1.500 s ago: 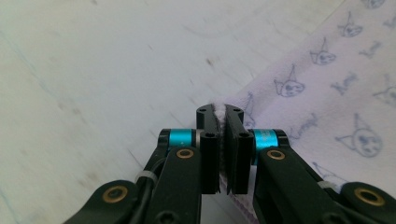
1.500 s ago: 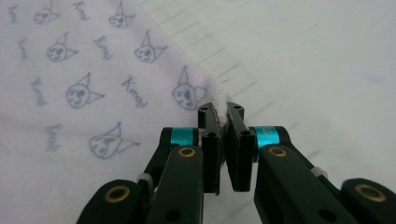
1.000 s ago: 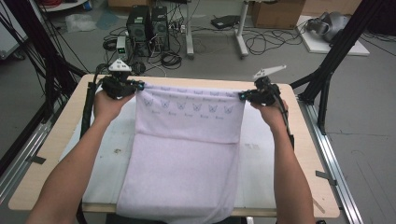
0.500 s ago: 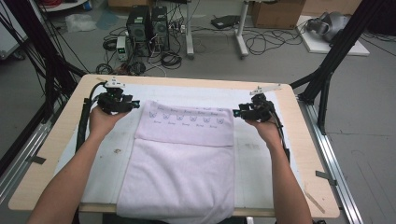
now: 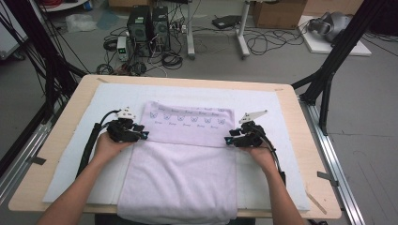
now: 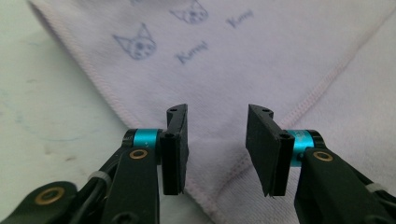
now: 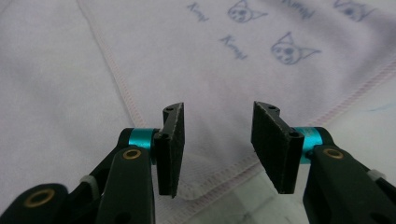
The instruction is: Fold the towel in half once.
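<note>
Both tongs have come down and toward the person since the earlier frames, and the towel (image 5: 187, 154) they held stretched in the air now lies folded over on itself. Nearest the camera, its lower layer hangs just past the near edge of the tabletop (image 5: 300, 117), with the person's forearms coming in on either side. Above that, the folded-back upper layer, printed with small cat faces and script, ends in a straight hem across the middle of the cloth. The left tongs (image 5: 143, 136) sit at the left end of that hem, the right tongs (image 5: 228, 140) at its right end, each resting low by a corner of the folded layer.

Seen from the left gripper view, the left tongs (image 6: 217, 144) stand moderately apart, after opening and then closing a little, with the towel corner (image 6: 219, 186) lying flat beneath the gap and no pad pressing it. Seen from the right gripper view, the right tongs (image 7: 218, 147) show the same: jaws parted, lately opened and then narrowed slightly, the stitched corner (image 7: 210, 182) below them unheld.

Beyond the towel, a white mat (image 5: 117, 96) covers the wooden tabletop. Farther off, computer towers (image 5: 150, 23) and loose cables (image 5: 263, 42) lie on the grey floor.
</note>
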Demonstrator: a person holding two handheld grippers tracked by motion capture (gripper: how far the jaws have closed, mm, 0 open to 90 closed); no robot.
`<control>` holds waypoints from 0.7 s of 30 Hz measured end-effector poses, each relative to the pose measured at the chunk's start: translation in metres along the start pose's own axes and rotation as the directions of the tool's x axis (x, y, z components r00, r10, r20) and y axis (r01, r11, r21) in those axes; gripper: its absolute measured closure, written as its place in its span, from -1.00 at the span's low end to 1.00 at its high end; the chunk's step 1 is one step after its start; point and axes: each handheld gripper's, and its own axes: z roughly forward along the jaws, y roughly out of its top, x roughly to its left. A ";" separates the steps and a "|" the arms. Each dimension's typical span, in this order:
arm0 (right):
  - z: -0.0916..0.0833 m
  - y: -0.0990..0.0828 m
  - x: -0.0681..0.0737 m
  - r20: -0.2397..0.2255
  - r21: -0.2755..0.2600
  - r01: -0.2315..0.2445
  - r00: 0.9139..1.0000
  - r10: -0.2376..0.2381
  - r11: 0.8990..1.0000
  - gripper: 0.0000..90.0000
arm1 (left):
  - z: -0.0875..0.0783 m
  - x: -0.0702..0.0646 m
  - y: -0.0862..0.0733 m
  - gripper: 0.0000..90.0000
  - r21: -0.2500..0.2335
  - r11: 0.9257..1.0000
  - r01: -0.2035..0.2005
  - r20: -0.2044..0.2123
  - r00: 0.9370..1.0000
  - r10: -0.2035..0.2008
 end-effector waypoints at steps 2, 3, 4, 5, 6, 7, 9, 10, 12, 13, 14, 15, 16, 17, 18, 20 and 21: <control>0.006 -0.002 0.001 -0.004 0.019 0.010 1.000 -0.010 1.000 0.28 | 0.002 -0.003 -0.002 0.46 -0.009 1.000 -0.016 -0.011 1.000 0.015; 0.006 -0.002 0.002 0.010 0.015 0.012 1.000 -0.012 1.000 0.37 | 0.002 -0.003 -0.002 0.57 -0.012 1.000 -0.018 -0.011 1.000 0.018; 0.006 -0.001 0.002 0.018 0.018 0.021 1.000 -0.022 1.000 0.53 | 0.002 -0.003 -0.002 0.70 -0.013 1.000 -0.020 -0.011 1.000 0.020; 0.006 -0.001 0.003 0.013 0.023 0.021 1.000 -0.022 1.000 0.70 | 0.002 -0.004 -0.002 0.86 -0.009 1.000 -0.023 -0.013 1.000 0.023; 0.006 0.000 0.003 -0.001 0.025 0.023 1.000 -0.023 0.999 0.85 | 0.002 -0.005 -0.001 0.92 -0.009 1.000 -0.025 -0.018 1.000 0.025; 0.007 0.000 0.003 -0.010 0.028 0.033 0.999 -0.032 0.999 0.91 | 0.001 -0.006 -0.001 0.94 -0.004 1.000 -0.026 -0.024 0.999 0.026; 0.006 0.002 0.004 -0.006 0.032 0.043 0.999 -0.042 0.999 0.94 | -0.001 -0.007 0.000 0.95 -0.008 1.000 -0.026 -0.029 0.999 0.026; 0.004 0.002 0.005 -0.008 0.031 0.034 0.999 -0.034 0.999 0.95 | -0.005 -0.007 0.001 0.95 -0.022 1.000 -0.016 -0.032 0.999 0.016; -0.002 0.003 0.005 -0.013 0.001 0.028 1.000 -0.028 1.000 0.95 | -0.012 -0.007 0.003 0.96 -0.047 0.999 -0.015 -0.029 0.999 0.013; -0.005 0.004 0.005 -0.013 -0.007 0.031 0.999 -0.031 1.000 0.95 | -0.017 -0.007 0.005 0.96 -0.069 0.998 -0.011 -0.029 1.000 0.009; -0.008 0.005 0.007 -0.015 -0.021 0.037 0.999 -0.037 0.999 0.95 | -0.022 -0.007 0.006 0.96 -0.088 0.996 -0.006 -0.026 1.000 0.004; -0.013 0.007 0.008 -0.014 -0.042 0.039 0.999 -0.039 0.998 0.95 | -0.027 -0.007 0.007 0.96 -0.097 0.995 -0.005 -0.024 1.000 0.003; -0.016 0.009 0.009 -0.019 -0.059 0.045 0.999 -0.046 0.997 0.95 | -0.030 -0.008 0.008 0.96 -0.107 0.994 -0.002 -0.023 1.000 0.000; -0.018 0.010 0.010 -0.019 -0.070 0.044 0.999 -0.045 0.997 0.95 | -0.035 -0.009 0.009 0.96 -0.118 0.993 -0.001 -0.022 1.000 -0.002; -0.022 0.013 0.012 -0.017 -0.075 0.049 0.999 -0.050 0.996 0.95 | -0.040 -0.010 0.010 0.96 -0.129 0.992 0.000 -0.019 1.000 -0.002; -0.031 0.018 0.015 -0.021 -0.105 0.061 0.998 -0.064 0.993 0.95 | -0.050 -0.015 0.011 0.96 -0.143 0.990 -0.010 -0.014 1.000 0.008; -0.036 0.021 0.018 -0.025 -0.118 0.067 0.997 -0.071 0.991 0.95 | -0.057 -0.019 0.012 0.96 -0.148 0.989 -0.020 -0.011 1.000 0.018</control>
